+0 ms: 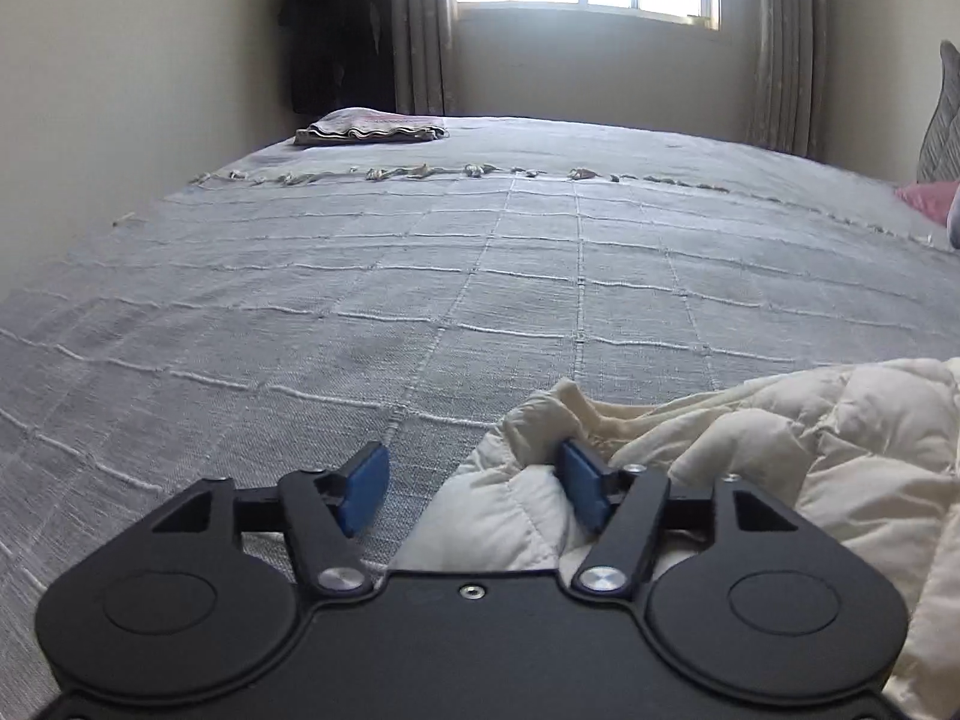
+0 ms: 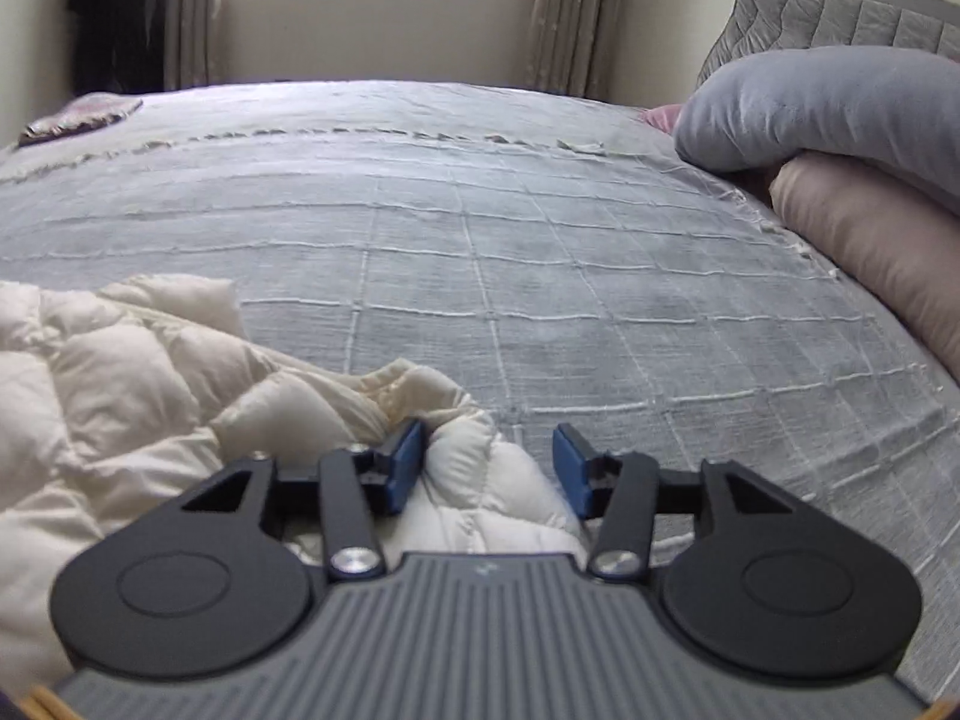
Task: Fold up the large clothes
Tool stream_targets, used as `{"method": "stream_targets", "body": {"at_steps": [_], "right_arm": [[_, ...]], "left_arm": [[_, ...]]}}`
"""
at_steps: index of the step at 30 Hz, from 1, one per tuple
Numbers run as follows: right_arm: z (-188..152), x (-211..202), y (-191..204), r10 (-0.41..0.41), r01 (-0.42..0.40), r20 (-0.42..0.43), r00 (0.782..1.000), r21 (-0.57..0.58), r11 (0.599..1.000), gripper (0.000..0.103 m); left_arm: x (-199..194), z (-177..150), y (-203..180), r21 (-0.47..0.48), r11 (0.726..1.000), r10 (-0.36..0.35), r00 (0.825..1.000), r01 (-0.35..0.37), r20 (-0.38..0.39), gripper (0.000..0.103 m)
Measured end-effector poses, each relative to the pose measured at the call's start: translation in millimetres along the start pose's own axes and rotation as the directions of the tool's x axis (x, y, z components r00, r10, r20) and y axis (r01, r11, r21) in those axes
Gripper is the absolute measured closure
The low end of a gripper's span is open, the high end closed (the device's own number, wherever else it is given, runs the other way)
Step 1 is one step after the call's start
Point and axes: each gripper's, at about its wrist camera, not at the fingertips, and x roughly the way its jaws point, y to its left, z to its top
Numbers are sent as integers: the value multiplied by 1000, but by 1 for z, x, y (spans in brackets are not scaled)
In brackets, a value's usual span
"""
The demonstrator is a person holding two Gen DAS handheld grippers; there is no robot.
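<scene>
Cream quilted jacket [image 2: 150, 372] lies bunched on the near edge of the grey bedspread [image 1: 420, 276]. Left gripper [image 1: 474, 489] and right gripper [image 2: 489, 468] both spread wide, each straddling a puffy fold — nothing pinched yet. Best to close on a firm hem, not loose fill. Long axis seemingly runs gripper to gripper; which end is the collar — cannot tell.

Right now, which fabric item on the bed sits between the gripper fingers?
The cream quilted jacket, bunched between both open grippers, left and right. The folded striped cloth lies far off by the window.
</scene>
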Motion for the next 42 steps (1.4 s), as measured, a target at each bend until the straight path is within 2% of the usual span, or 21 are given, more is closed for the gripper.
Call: {"method": "stream_targets", "body": {"at_steps": [3, 5, 6, 11, 14, 17, 22, 25, 27, 28, 30, 34, 38, 40, 42], "right_arm": [[1, -19, -9, 5, -5, 9, 1000, 7, 1000, 31], [1, -40, -27, 57, -58, 18, 998, 54, 997, 13], [2, -50, -36, 83, -84, 18, 996, 71, 994, 12], [5, -101, -57, 116, -118, 29, 993, 72, 990, 10], [2, -131, -51, 164, -165, 34, 986, 39, 985, 7], [-7, -155, -35, 206, -206, 24, 978, -18, 978, 5], [-41, -178, -26, 251, -248, 31, 967, -78, 966, 2], [-58, -183, -18, 228, -225, 6, 974, -129, 966, 2], [-68, -191, -13, 218, -211, 26, 976, -161, 964, 2], [-71, -196, -10, 221, -211, 38, 975, -170, 963, 2], [-77, -203, -5, 240, -228, 49, 969, -174, 958, 2], [-73, -213, 13, 287, -274, 42, 957, -190, 943, 2], [-58, -223, 30, 349, -327, 74, 934, -211, 921, 5], [-50, -224, 39, 367, -346, 78, 927, -203, 916, 9], [-43, -224, 48, 383, -361, 86, 920, -199, 911, 12]], "left_arm": [[-16, 2, 12, -44, 999, -26, 1000, 26, 9, 29], [-34, 3, 23, -85, 995, -55, 998, 55, 4, 24], [-44, 4, 28, -100, 992, -76, 997, 75, -7, 21], [-91, -1, 50, -119, 985, -131, 990, 124, -54, 11], [-116, -13, 58, -125, 982, -155, 983, 142, -98, 5], [-137, -31, 68, -177, 965, -218, 966, 192, -139, 2], [-159, -64, 91, -318, 917, -311, 929, 239, -198, 2], [-163, -83, 101, -386, 893, -340, 910, 232, -238, 2], [-165, -93, 106, -439, 865, -373, 895, 240, -245, 2], [-168, -98, 109, -461, 851, -388, 892, 251, -231, 2], [-174, -102, 110, -468, 843, -399, 892, 265, -213, 2], [-182, -106, 105, -516, 815, -430, 872, 264, -233, 2], [-191, -110, 93, -528, 805, -456, 852, 271, -258, 2], [-188, -112, 84, -556, 780, -485, 838, 286, -249, 2], [-180, -112, 76, -597, 748, -500, 838, 290, -219, 3]]}}
